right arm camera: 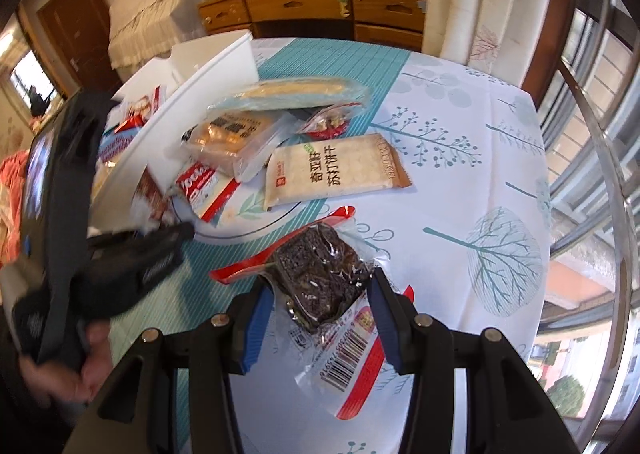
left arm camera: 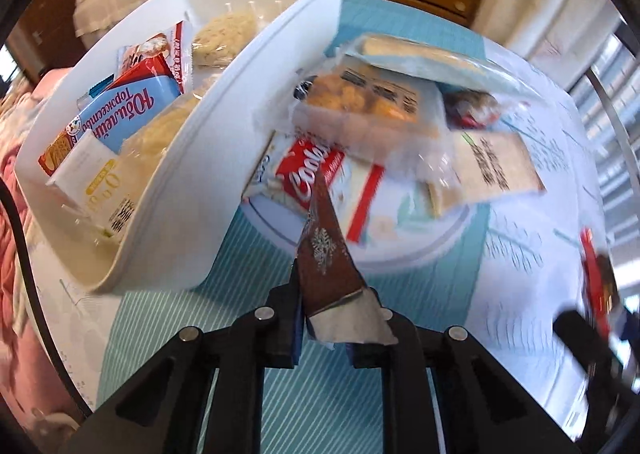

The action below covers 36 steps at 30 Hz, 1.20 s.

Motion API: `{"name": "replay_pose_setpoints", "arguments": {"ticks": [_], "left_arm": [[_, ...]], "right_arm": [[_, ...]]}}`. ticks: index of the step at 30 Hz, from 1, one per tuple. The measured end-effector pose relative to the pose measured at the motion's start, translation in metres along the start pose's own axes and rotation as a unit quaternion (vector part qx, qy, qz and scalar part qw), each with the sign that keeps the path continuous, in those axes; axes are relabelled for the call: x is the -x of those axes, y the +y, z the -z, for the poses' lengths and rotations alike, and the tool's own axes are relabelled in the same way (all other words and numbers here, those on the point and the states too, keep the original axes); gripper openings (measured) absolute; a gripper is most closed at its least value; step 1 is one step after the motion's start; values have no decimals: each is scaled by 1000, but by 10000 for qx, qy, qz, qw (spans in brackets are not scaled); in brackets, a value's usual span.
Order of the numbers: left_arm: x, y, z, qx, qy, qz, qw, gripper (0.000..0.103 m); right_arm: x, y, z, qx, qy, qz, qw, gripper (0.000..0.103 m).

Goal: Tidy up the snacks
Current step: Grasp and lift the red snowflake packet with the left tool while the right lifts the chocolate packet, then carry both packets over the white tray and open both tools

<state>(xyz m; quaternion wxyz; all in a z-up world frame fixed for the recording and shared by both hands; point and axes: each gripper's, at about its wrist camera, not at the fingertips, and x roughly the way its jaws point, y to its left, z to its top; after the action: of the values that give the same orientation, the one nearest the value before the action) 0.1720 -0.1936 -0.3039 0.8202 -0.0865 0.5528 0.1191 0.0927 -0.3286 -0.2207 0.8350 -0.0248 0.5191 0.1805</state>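
My left gripper [left arm camera: 332, 306] is shut on the silver end of a brown snack packet [left arm camera: 326, 254] with a snowflake print, held up over the teal mat. Just to its left stands the white bin [left arm camera: 248, 65], which holds several snack packs. In the right wrist view my right gripper [right arm camera: 320, 286] has its blue pads pressed on both sides of a dark cake in a clear, red-edged packet [right arm camera: 320, 266], above the tablecloth. That view also shows the left gripper [right arm camera: 168, 230], blurred, next to the bin [right arm camera: 208, 93], with a hand [right arm camera: 92, 358] on its handle.
A round plate [left arm camera: 420, 254] carries a pile: a red-and-white cookie pack [left arm camera: 316, 173], a clear tub of orange snacks [left arm camera: 360, 101], a beige cracker packet [right arm camera: 332, 169] and a long pale-blue pack [right arm camera: 296, 91]. Behind the table stands a wooden sideboard [right arm camera: 312, 9]; windows are on the right.
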Motion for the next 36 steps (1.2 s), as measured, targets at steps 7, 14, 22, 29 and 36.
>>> {"name": "replay_pose_setpoints", "arguments": {"ticks": [7,14,22,29,36], "left_arm": [[48,1,9,-642,-302,364,9968,13],[106,12,-2,-954,-785,619,9904,13],[157,37,-24,-1042,-1229,816,9836,13],[184,73,-45,-947,-1539,889,9795,13],[200,115,-70,-917,-1731,916,9763,13]], "right_arm": [[13,-3,-4,-448,-220,-97,9987,48],[29,-2,-12,-886,-350,-264,9951,48],[46,13,-29,-1297,-525,-610,9883,48],[58,41,-48,-1514,-668,-969,9814,48],[61,74,-70,-1759,-783,-1273,9730,48]]}}
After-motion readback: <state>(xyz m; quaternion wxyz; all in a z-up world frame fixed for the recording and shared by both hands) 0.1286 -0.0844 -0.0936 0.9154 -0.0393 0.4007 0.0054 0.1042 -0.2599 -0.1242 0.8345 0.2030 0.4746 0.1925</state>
